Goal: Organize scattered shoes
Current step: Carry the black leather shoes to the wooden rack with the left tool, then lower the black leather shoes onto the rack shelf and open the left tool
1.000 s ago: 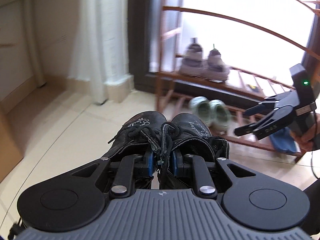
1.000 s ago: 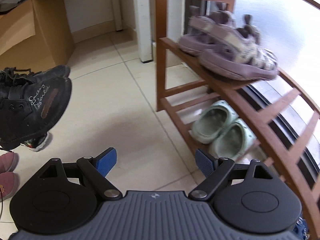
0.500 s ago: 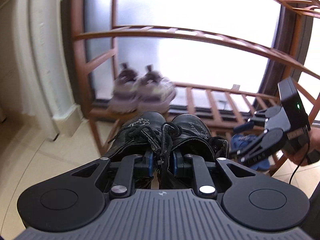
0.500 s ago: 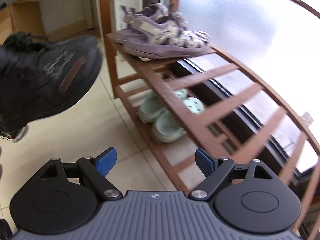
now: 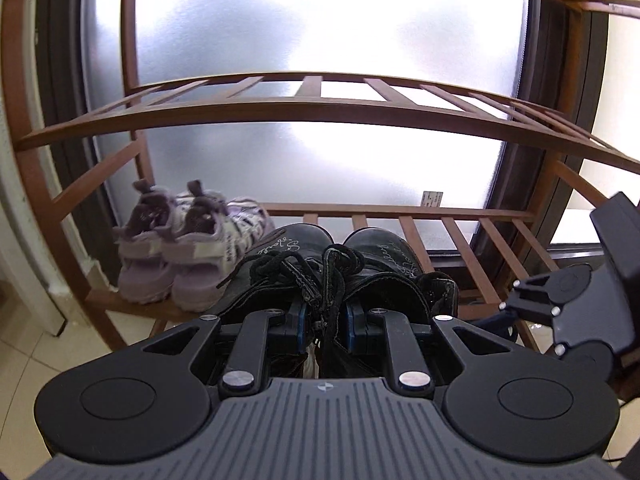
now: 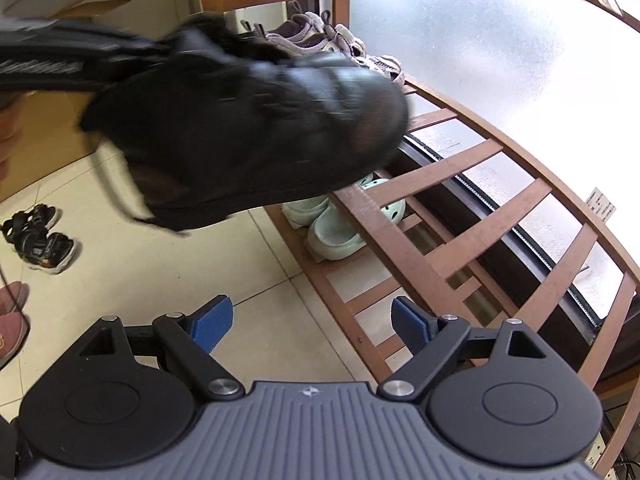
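My left gripper (image 5: 323, 326) is shut on a pair of black lace-up boots (image 5: 352, 264), pinching their inner collars together. It holds them in the air at the front of the middle shelf (image 5: 404, 210) of a brown wooden shoe rack. A pair of lilac sandals (image 5: 188, 248) stands on that shelf, just left of the boots. In the right wrist view the boots (image 6: 248, 136) hang blurred above the shelf's front rail (image 6: 400, 240). My right gripper (image 6: 310, 324) is open and empty, low and right of the boots; it shows at the right edge of the left wrist view (image 5: 568, 300).
Mint-green clogs (image 6: 340, 220) sit on the lowest shelf. On the tiled floor at the left lie black children's sandals (image 6: 38, 236) and pink shoes (image 6: 12, 320). A cardboard box (image 6: 44, 120) stands behind. Frosted glass (image 5: 320, 32) backs the rack. An upper shelf (image 5: 320, 108) runs above.
My left gripper has carried the boots from over the floor up to the rack's middle shelf, beside the lilac sandals. My right gripper stays open and has drifted closer to the rack.
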